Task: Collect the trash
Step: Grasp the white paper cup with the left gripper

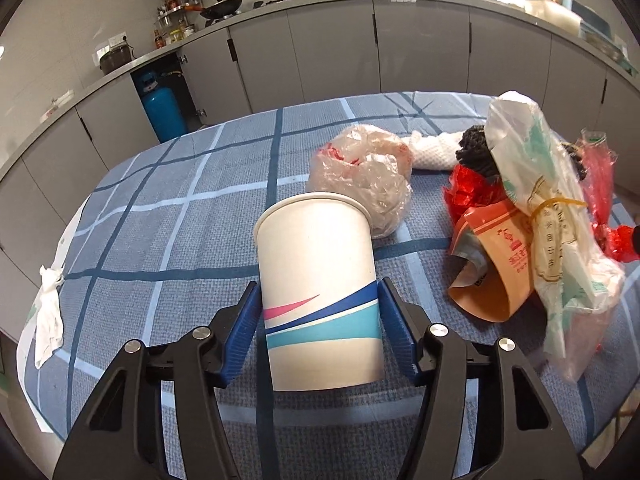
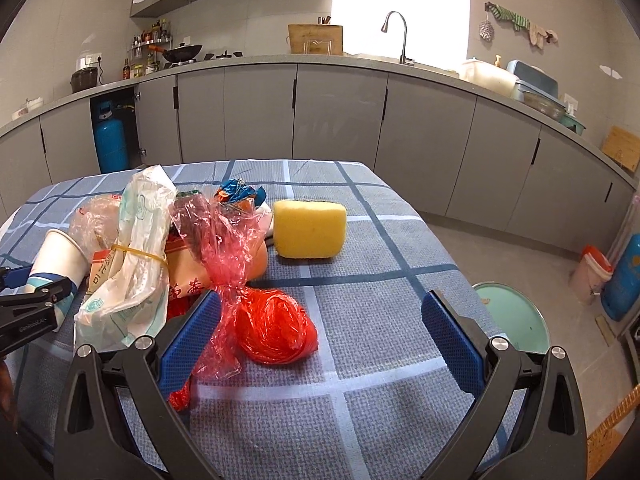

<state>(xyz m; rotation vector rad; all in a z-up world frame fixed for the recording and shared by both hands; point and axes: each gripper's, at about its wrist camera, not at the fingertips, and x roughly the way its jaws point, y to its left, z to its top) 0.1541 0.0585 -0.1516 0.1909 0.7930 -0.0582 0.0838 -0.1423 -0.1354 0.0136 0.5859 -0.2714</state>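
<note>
Left tool (image 1: 320, 312) clamped low on paper cup (image 1: 316, 280), pads on both sides near the base, cup upright on checked surface (image 1: 160, 220). Low grip probably keeps the rim from crushing. Right tool (image 2: 320, 332) wide open, holding nothing, straddling red bag (image 2: 276, 328) beside the trash pile, presumably next pick. Yellow sponge (image 2: 310, 228) just behind.

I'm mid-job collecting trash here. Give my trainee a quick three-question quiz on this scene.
1. What colour is the sponge?
2. True or false: the left gripper is closed on the cup.
3. What lies between the right gripper's open fingers? A sponge, B red bag, C cup.

Key: 1 yellow; 2 true; 3 B.
</note>
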